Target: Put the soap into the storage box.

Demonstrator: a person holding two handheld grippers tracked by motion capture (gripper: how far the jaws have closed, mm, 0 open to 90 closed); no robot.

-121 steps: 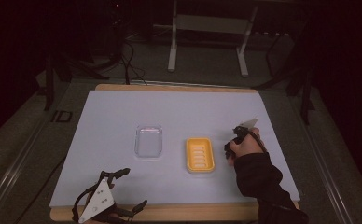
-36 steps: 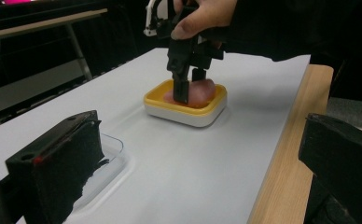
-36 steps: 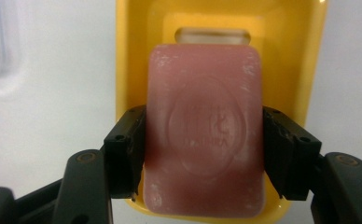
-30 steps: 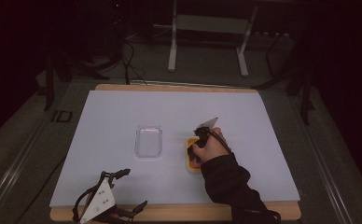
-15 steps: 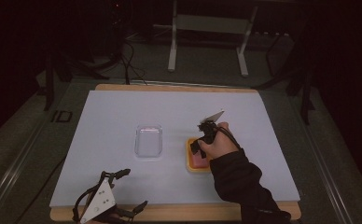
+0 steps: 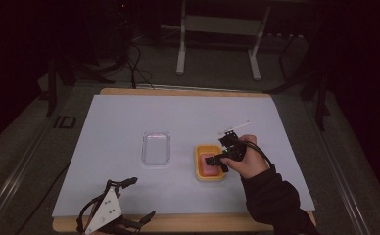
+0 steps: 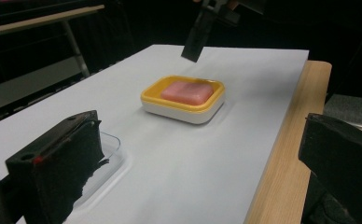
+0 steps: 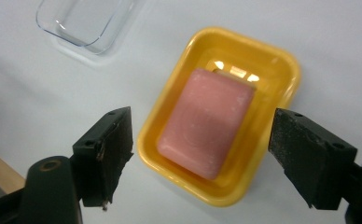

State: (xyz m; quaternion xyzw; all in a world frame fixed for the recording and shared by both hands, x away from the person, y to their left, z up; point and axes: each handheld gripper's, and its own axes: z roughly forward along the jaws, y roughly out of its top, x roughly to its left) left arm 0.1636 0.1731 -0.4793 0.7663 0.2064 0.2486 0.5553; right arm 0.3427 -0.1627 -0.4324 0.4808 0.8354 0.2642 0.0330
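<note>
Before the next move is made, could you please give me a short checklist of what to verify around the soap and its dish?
1. Pink soap bar lies inside the yellow soap dish: ok.
2. Right claw has just been opening, hangs above the bar, pads off it: ok.
3. Dish sits flat on the white mat: ok.
4. Clear lid lies apart from the dish, left of it in the high view: ok.
5. Left claw open, nothing between its pads: ok.
6. Lid fits the dish: cannot tell.
</note>
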